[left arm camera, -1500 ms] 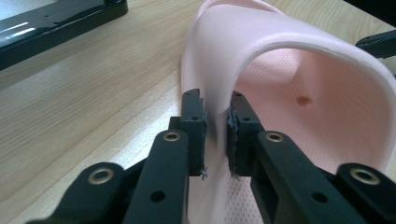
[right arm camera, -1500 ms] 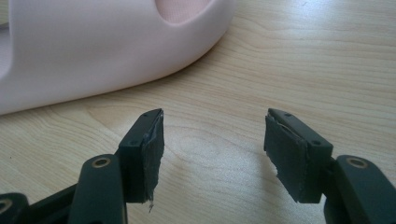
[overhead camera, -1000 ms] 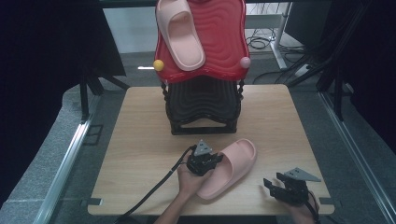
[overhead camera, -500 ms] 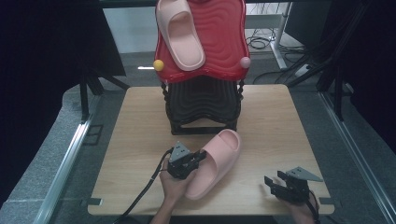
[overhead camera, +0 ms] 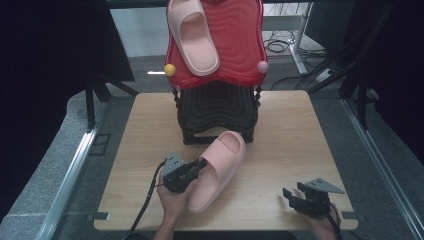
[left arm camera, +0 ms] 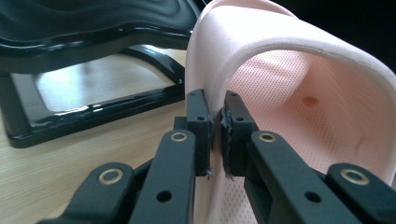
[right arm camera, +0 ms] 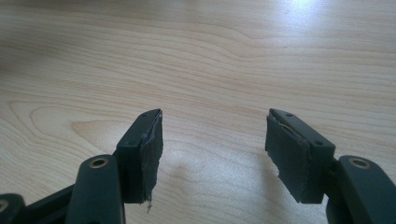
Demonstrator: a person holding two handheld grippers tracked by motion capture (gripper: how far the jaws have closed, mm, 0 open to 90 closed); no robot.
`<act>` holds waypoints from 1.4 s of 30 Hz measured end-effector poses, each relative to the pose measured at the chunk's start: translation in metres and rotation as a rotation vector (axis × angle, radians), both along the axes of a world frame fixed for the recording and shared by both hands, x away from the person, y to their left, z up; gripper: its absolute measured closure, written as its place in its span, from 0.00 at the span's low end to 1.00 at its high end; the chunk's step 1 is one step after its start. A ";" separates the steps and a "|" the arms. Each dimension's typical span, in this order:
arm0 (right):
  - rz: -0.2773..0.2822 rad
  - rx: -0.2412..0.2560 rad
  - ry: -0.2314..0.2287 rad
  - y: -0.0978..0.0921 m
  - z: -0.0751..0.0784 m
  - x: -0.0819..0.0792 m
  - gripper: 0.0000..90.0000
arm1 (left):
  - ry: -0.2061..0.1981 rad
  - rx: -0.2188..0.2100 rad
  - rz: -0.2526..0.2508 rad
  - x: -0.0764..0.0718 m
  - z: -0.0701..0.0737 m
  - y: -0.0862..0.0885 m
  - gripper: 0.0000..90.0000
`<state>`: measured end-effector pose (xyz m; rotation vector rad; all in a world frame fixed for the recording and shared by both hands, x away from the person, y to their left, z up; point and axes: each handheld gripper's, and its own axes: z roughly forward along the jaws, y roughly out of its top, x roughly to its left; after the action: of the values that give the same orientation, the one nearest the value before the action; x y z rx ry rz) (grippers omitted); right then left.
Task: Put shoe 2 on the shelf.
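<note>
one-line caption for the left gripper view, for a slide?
Left gripper clamps the strap edge of a pink slipper beside the black rack base.

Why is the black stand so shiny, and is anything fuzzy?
Left gripper view: light glares off the glossy stand, and the slipper blurs at its far edge. Right gripper view: a bright glare patch on the table at the top. High view: dark surroundings, table evenly lit.

Left tongs [left arm camera: 217, 135] clamped on pink slipper's [left arm camera: 299, 93] strap edge, black glossy rack base [left arm camera: 88, 112] beyond at left, wooden table [left arm camera: 46, 168] beneath
</note>
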<state>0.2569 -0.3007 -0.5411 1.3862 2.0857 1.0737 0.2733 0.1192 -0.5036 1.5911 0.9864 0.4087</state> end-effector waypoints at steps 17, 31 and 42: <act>-0.023 0.007 -0.016 -0.003 0.002 -0.002 0.41 | -0.116 -0.096 0.069 0.002 0.037 0.014 0.93; -0.025 0.000 -0.017 -0.002 0.002 -0.001 0.41 | -0.211 -0.100 0.065 0.015 0.089 0.011 0.93; -0.026 0.027 -0.011 -0.005 0.002 0.001 0.41 | -0.247 -0.091 0.072 0.031 0.116 0.008 0.93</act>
<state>0.2579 -0.3054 -0.5387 1.4134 2.0474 1.1001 0.3042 0.1272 -0.3876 1.3889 0.8617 0.5872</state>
